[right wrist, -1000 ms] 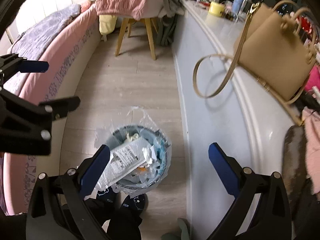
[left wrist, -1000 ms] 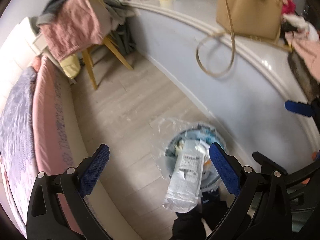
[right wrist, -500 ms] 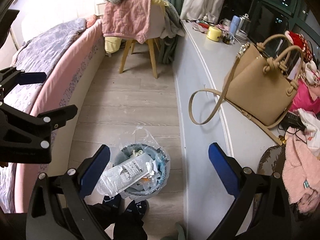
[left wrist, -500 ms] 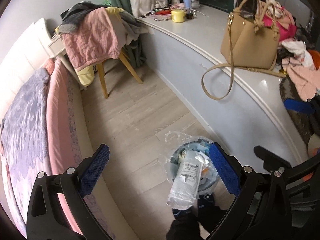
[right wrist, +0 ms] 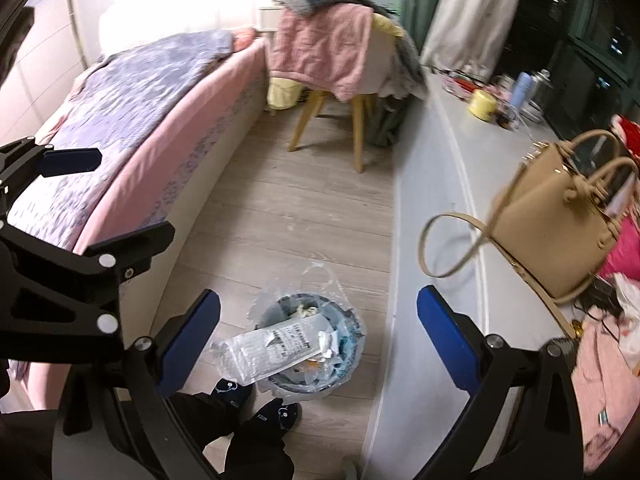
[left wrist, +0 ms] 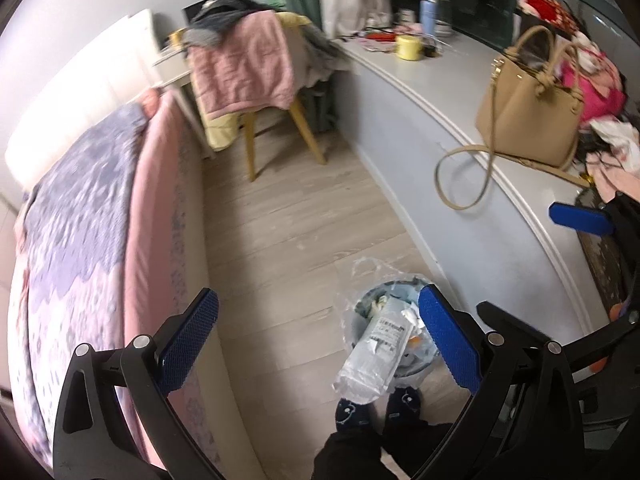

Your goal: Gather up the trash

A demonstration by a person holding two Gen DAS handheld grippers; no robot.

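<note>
Your left gripper spread wide and empty, your right gripper likewise gaping with nothing held; below them the lined trash bin on the wood floor, a clear plastic package overhanging its rim, your 2 slippered feet just beside it, bed at left, tan handbag on the ledge

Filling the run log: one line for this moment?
left claw: open, empty | right claw: open, empty | trash bin: on floor, full | plastic wrapper: overhanging rim

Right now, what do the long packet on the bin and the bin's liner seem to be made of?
Long packet: apparently thin clear plastic film, glossy and crinkled, with a printed white label. Bin liner: seemingly thinner transparent plastic, its wrinkled edge standing above the bin rim.
</note>
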